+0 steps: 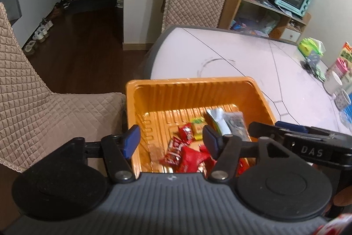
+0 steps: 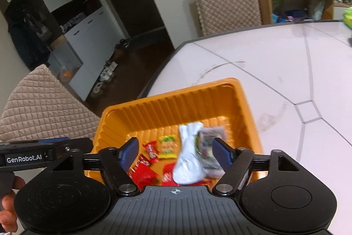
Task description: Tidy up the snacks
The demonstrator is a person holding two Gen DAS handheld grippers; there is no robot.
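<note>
My L gripper (image 1: 171,140) and R gripper (image 2: 175,152) hang over the tray (image 1: 198,85), both released, nothing btwn the pads. I judge we're mid-sort: snacks sit in the ribbed orange plastic tray at the table (image 2: 286,63) edge. White pouch (image 2: 187,164) looks crinkly, red wrappers (image 1: 187,155) glossy. Next: fetch more.

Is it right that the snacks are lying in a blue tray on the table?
Not quite: the tray is orange, not blue. The left wrist view shows the snacks lying in it on the table, as you said.
</note>
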